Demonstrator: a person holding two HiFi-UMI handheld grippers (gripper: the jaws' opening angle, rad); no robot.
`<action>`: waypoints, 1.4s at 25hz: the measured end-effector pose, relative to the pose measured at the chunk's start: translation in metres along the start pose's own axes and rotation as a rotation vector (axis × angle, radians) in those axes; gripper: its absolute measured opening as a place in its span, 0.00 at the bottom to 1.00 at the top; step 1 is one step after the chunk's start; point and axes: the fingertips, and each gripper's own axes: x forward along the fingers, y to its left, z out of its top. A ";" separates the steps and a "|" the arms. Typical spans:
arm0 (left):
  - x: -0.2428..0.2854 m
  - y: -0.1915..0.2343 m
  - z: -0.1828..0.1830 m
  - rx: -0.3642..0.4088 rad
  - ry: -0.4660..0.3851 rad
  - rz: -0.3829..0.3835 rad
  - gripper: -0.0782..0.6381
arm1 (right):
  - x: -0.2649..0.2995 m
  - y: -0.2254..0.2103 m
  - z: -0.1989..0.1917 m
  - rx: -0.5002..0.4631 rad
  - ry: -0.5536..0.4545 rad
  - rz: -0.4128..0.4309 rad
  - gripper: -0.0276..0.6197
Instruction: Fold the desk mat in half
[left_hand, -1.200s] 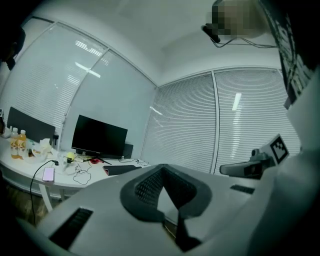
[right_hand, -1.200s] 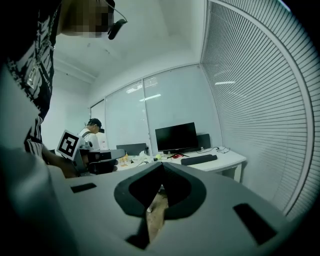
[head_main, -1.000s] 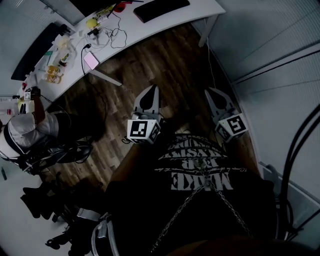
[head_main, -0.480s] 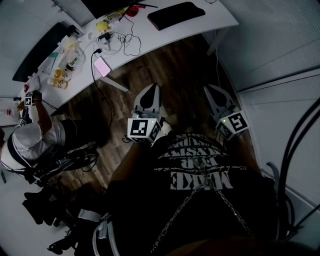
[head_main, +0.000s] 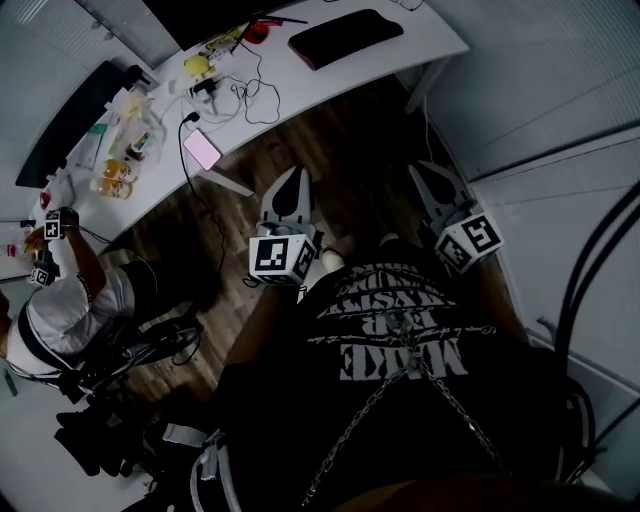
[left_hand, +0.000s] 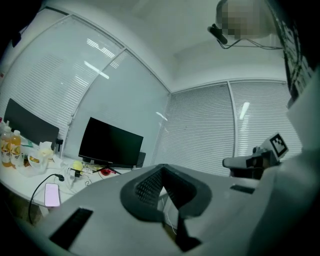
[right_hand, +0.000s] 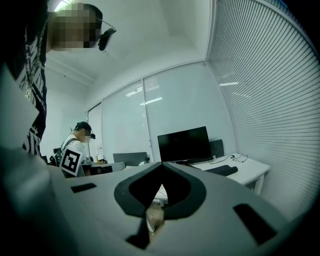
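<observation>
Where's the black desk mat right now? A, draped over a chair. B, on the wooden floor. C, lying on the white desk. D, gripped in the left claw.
C: the desk mat lies on the white desk, apart from the left claw and right claw, both shut and empty.

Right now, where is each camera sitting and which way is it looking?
Head view: on the person's head, looking steeply down at the floor, white desk and desk mat; their black shirt, left gripper and right gripper show.
Left gripper view: on the left gripper, looking level along its shut jaws at the monitor; the right gripper shows at right.
Right gripper view: on the right gripper, looking level along its shut jaws at the monitor.
Shared: both gripper views see the monitor.
</observation>
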 end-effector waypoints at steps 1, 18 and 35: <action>0.003 0.000 0.000 -0.002 0.001 -0.007 0.11 | 0.002 -0.002 0.002 0.012 0.000 -0.003 0.04; 0.065 0.013 -0.009 0.003 0.075 0.057 0.11 | 0.058 -0.052 0.001 0.069 0.043 0.089 0.04; 0.254 -0.013 -0.023 -0.006 0.151 0.045 0.11 | 0.105 -0.226 0.024 0.089 0.072 0.086 0.04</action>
